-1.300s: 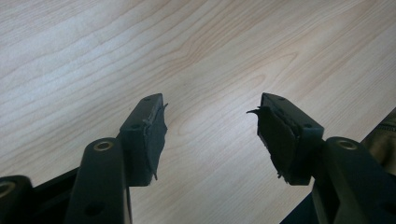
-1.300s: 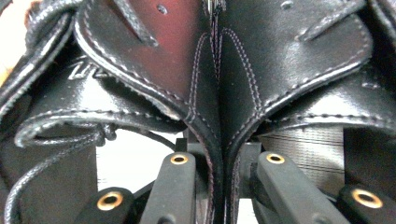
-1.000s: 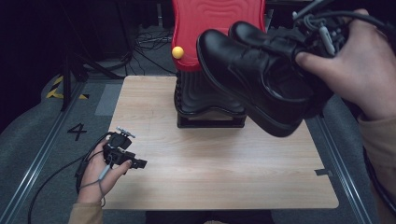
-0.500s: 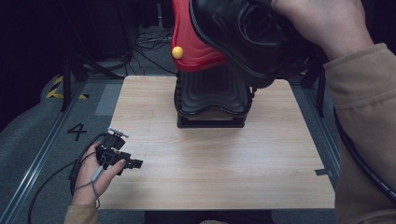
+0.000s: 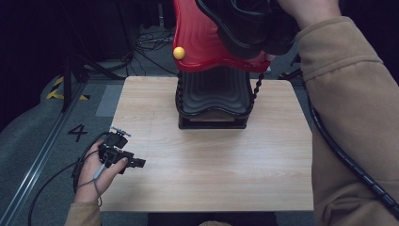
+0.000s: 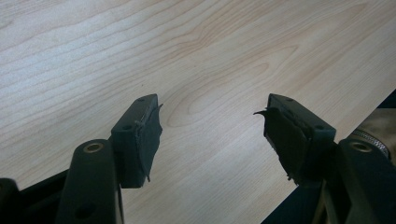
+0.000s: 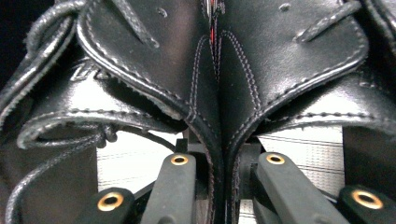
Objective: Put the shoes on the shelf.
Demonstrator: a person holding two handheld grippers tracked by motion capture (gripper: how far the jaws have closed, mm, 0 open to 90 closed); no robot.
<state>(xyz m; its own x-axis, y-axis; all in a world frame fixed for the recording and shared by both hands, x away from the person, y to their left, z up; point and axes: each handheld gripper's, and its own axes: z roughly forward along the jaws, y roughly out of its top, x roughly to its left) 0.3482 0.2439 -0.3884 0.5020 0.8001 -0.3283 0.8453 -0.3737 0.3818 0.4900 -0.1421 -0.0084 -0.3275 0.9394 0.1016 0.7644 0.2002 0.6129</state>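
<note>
A pair of black leather lace-up shoes (image 5: 244, 23) hangs high over the back of the table, held in the person's right hand. In the right gripper view the shoes (image 7: 280, 65) are pressed side by side, and my right gripper (image 7: 223, 161) is shut on their two inner walls. My left gripper (image 5: 139, 163) rests at the table's front left in the person's left hand. Its jaws stand open over bare wood (image 6: 212, 112), with nothing between the pads (image 6: 142, 140).
A machine with a red ribbed top (image 5: 207, 52), a yellow knob (image 5: 179, 52) and a black ribbed base (image 5: 214, 99) stands at the back middle of the wooden table (image 5: 211, 169). A coiled cable (image 5: 339, 150) hangs along the right sleeve.
The right hand has carried the shoes up and to the left, from the right side to above the red machine. The left gripper has barely moved.
</note>
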